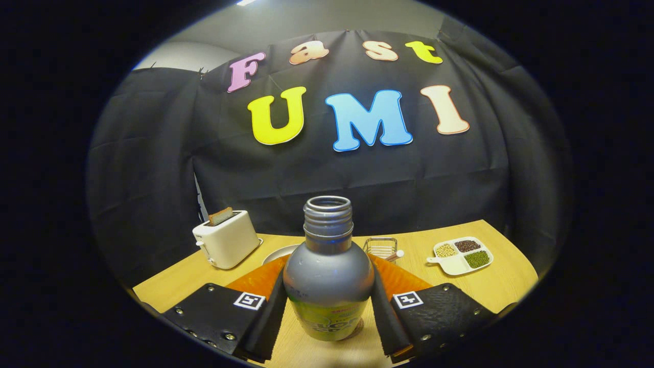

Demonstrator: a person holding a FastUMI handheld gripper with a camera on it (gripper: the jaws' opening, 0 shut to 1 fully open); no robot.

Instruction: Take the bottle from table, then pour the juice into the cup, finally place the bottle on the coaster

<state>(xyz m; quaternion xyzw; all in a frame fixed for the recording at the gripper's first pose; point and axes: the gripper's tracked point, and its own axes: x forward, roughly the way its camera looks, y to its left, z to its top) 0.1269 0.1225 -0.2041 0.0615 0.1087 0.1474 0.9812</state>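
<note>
1. Wooden table [511, 281] is carrying a white toaster [227, 245], a wire basket [380, 247] and a divided dish of beans [462, 255]
2. Gripper [328, 299] is pinching the uncapped grey bottle [328, 276], both fingers [273, 306] pressing its sides
3. Bottle is standing upright on the table between them

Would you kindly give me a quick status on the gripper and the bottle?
Gripper shut on bottle, both fingers pressing its sides. Bottle upright, cap off, base on the table. Nothing in the way ahead.
</note>
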